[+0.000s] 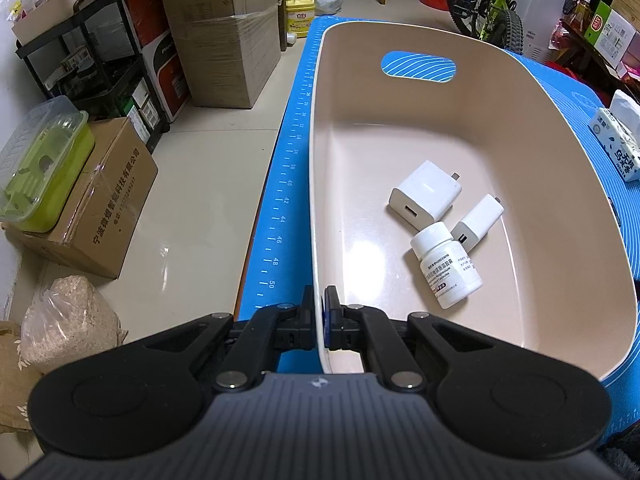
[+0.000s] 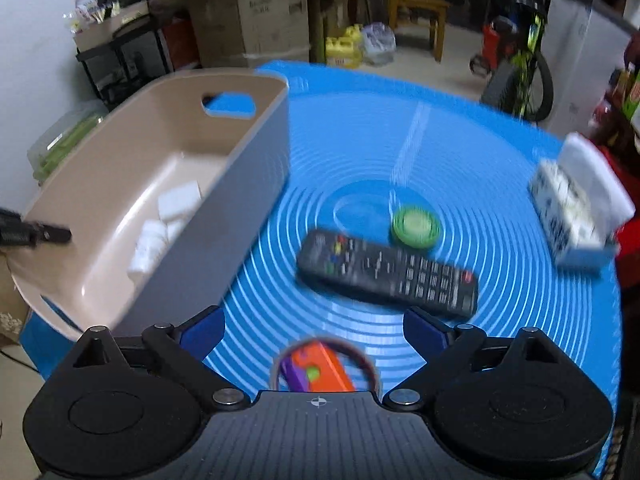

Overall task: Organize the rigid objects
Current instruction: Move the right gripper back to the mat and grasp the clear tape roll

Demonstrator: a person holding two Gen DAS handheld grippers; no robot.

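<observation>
our left gripper (image 1: pixel 320 312) has its jaws clamped on the bin (image 1: pixel 560 184) rim, lower centre of frame. our right gripper (image 2: pixel 314 334) is wide open above the remote (image 2: pixel 388 274), mid-frame; a blurred, hurried grab could skid it into the green lid (image 2: pixel 416 226).

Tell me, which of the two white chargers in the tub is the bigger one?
The larger charger is the squarish block lying farther into the beige tub. The smaller charger is slim and lies beside the cap of the white pill bottle.
</observation>
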